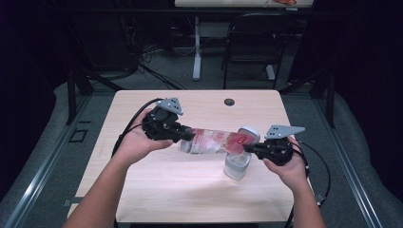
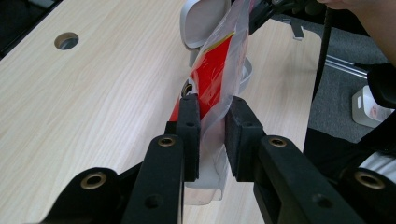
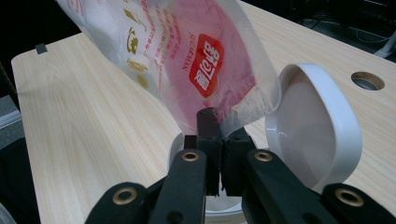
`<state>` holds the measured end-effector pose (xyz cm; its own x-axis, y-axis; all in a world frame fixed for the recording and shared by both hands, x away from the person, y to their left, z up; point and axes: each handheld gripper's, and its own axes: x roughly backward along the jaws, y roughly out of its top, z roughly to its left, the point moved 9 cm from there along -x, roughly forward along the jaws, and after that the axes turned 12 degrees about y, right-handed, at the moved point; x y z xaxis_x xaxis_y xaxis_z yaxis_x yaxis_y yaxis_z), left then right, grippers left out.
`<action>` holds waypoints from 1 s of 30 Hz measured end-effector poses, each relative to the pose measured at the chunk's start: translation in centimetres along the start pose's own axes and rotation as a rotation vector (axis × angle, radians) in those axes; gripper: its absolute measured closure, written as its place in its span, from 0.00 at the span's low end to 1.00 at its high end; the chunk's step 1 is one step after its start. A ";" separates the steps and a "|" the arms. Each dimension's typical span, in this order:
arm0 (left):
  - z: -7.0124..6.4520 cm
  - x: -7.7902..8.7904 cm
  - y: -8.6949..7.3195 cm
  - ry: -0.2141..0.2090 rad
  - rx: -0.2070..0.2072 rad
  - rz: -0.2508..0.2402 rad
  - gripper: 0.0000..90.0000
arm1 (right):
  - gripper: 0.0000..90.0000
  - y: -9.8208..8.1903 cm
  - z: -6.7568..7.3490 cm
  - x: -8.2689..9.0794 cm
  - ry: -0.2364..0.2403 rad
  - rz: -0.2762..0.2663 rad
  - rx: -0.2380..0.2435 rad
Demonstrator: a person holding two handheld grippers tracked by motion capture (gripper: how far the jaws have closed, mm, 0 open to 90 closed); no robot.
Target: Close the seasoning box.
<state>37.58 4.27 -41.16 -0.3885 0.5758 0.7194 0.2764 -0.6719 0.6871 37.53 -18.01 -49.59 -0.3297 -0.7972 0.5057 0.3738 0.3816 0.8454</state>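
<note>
A clear plastic bag [image 1: 214, 141] with red print hangs lengthwise over the table, stretched between my two grippers. My left gripper [image 1: 189, 135] is shut on one end of it; in the left gripper view the pads [image 2: 189, 126] squeeze the bag [image 2: 219, 65]. My right gripper [image 1: 247, 148] is shut on the other end, pinching a corner of the bag [image 3: 187, 60] between closed jaws [image 3: 219, 126]. Right below that end stands a clear tub [image 1: 236, 165] with its white hinged lid [image 1: 248, 133] flipped up. The lid [image 3: 313, 126] is just right of the right gripper's jaws.
The light wooden table [image 1: 157, 190] has a round cable hole [image 1: 229, 101] near its far edge. A dark chair [image 1: 256, 42] and a white table leg [image 1: 196, 47] stand beyond it. Cables trail from both grippers toward the near edge.
</note>
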 end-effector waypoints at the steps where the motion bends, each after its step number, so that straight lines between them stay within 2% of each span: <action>1: 0.0 0.0 0.0 0.000 0.000 0.000 0.86 | 0.99 0.0 0.0 0.0 0.000 0.000 0.000; 30: 0.0 -0.2 0.6 -0.009 0.001 -0.006 0.85 | 0.99 -0.3 -0.4 0.1 0.005 -0.006 -0.009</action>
<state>37.82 3.80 -40.90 -0.3823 0.5840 0.7161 0.2754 -0.6678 0.6915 37.72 -18.38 -49.84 -0.3273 -0.8018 0.5000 0.3798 0.3728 0.8466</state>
